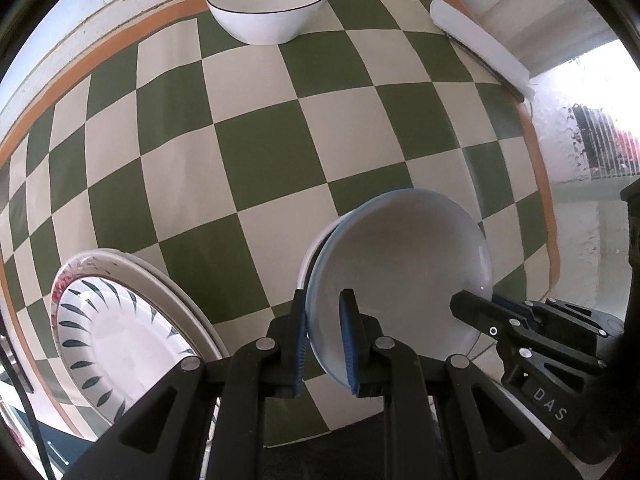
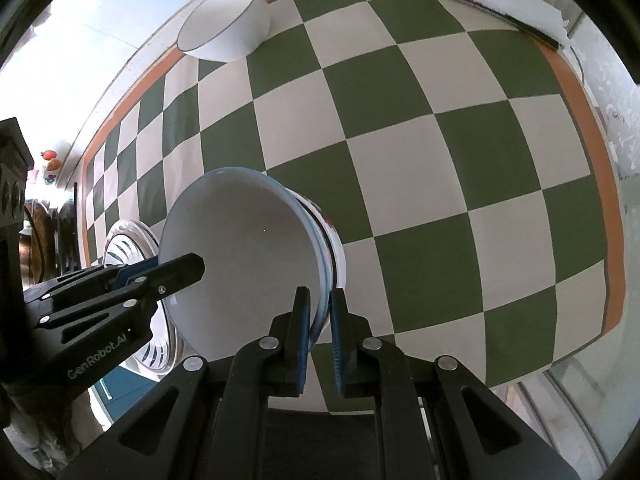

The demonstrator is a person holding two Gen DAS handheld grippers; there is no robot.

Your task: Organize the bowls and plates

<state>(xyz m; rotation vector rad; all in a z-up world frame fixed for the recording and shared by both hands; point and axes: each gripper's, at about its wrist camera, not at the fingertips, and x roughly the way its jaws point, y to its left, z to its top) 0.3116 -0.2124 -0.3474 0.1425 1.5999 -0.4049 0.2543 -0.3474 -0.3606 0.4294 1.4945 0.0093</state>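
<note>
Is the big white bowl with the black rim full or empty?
Empty. The white bowl stands upright on the checkered cloth, and its inside shows only bare white.

Daylight fills both of my views, bright and even. The strongest light pours in from the blown-out window area (image 1: 596,92) at the right of my left wrist view, washing that corner to white. My fisheye lenses bend the green-and-cream checkered tablecloth (image 1: 256,152) into a bulge, and black vignetting rings each frame. The pale, blue-rimmed round bowl (image 1: 400,272) shows a soft sheen, with only faint shadows beneath it. Detail stays fairly crisp at the centre and smears towards the edges.
</note>
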